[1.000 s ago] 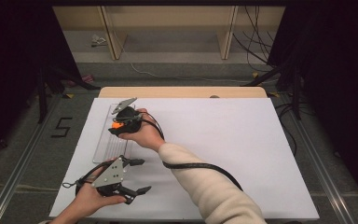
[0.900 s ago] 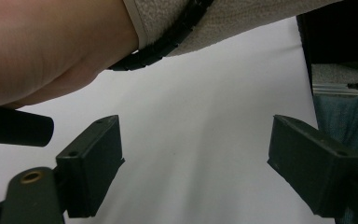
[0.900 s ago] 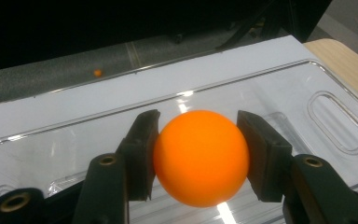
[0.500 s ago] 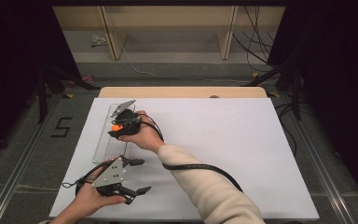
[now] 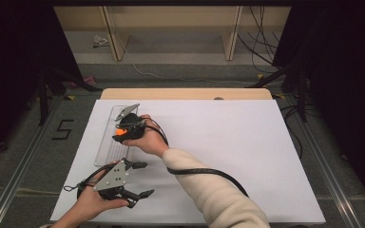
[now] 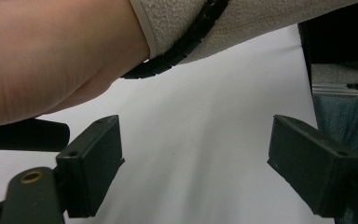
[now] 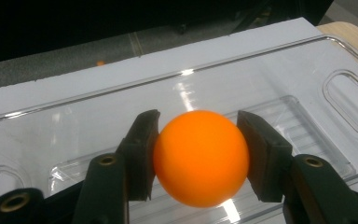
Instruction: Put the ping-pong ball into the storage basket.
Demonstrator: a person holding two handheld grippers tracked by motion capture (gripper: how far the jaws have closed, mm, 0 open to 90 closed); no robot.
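In the high view, the right gripper (image 5: 121, 131) holds an orange ball (image 5: 119, 132) over the clear plastic tray (image 5: 105, 154) at the left of the white table (image 5: 228, 142), while the left gripper (image 5: 141, 179) rests near the table's near-left edge, jaws spread and empty. In the left gripper view, its jaws stand wide apart over bare white surface, under the cream sleeve (image 6: 242, 21). In the right gripper view, both pads (image 7: 142, 156) clamp the ball just above the tray.
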